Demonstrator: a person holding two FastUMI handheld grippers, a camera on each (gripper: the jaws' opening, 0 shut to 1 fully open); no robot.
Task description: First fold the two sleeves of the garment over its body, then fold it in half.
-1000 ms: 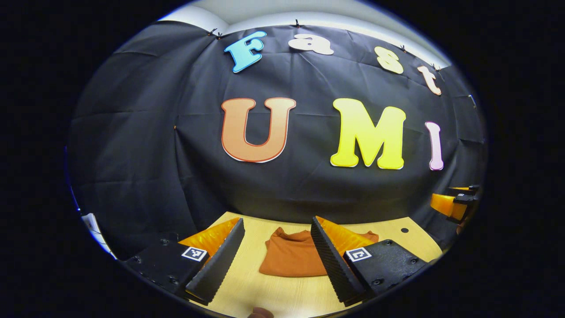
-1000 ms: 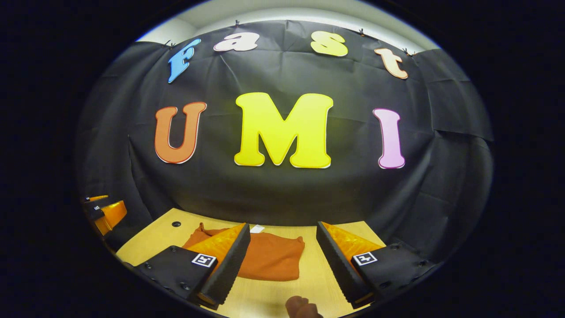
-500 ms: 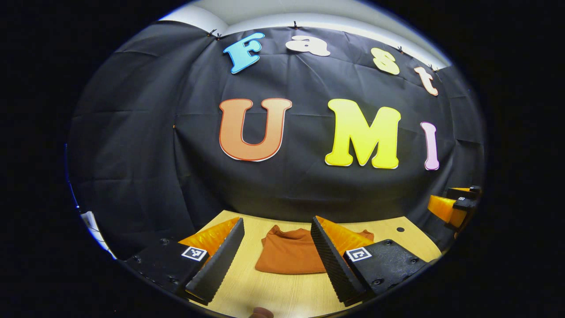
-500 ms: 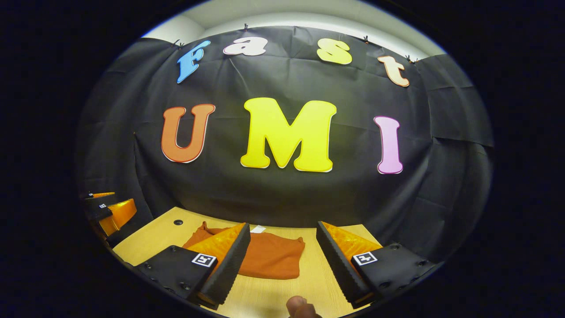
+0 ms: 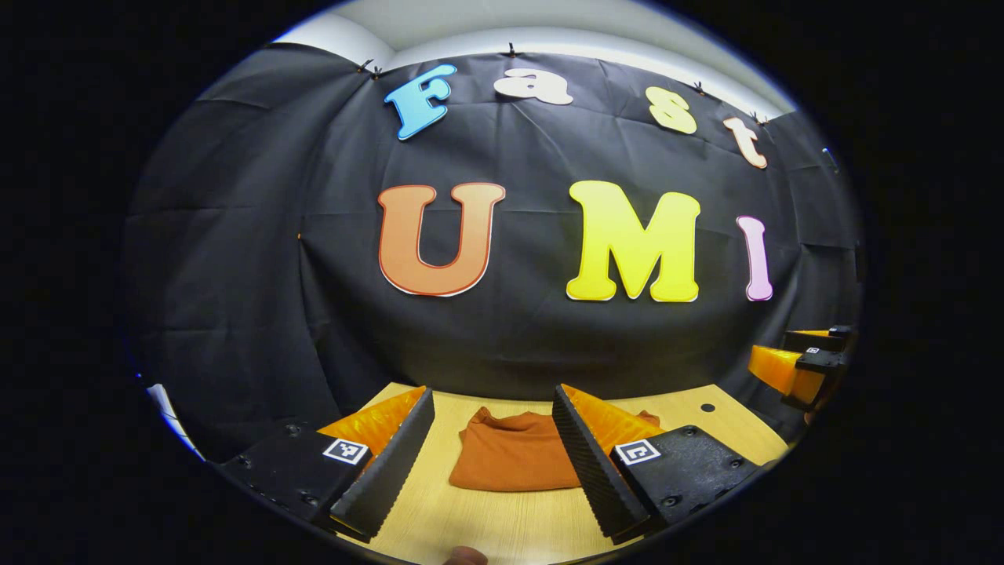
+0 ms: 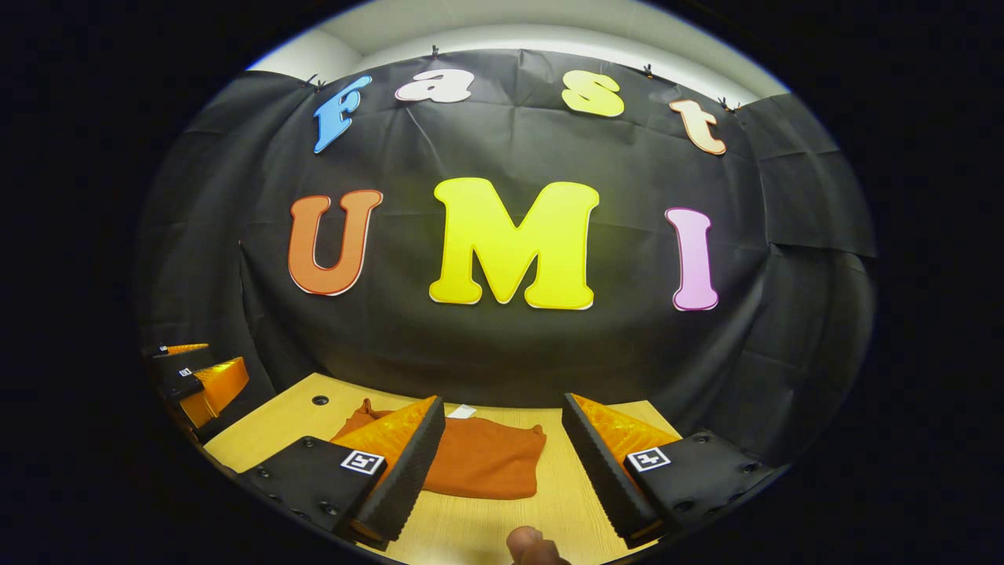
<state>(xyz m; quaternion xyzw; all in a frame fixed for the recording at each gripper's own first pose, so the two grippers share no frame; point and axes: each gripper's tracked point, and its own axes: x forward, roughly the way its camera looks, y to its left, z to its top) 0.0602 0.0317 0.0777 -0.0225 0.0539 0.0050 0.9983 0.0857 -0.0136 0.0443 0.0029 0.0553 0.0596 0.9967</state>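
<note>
A rust-orange garment (image 5: 510, 453) lies folded into a compact rectangle on the light wooden table (image 5: 486, 522). In the left gripper view my left gripper (image 5: 492, 459) hangs open above the table, the folded garment seen between its fingers, apart from them. In the right gripper view the same garment (image 6: 482, 463) lies flat with a white tag (image 6: 461, 411) at its far edge. My right gripper (image 6: 502, 463) is open too, empty, held above the table. The right gripper (image 5: 796, 365) shows far off at the left view's right edge, and the left gripper (image 6: 192, 377) at the right view's left edge.
The black cloth wall rises just behind the table's far edge. A small dark hole (image 6: 320, 400) marks the tabletop left of the garment, also seen as a hole (image 5: 707, 407) in the left gripper view. A fingertip (image 6: 529, 543) shows at the bottom.
Both views have shifted slightly; the garment sits a little farther left in the left gripper view. Both grippers stay open and the garment lies still.
</note>
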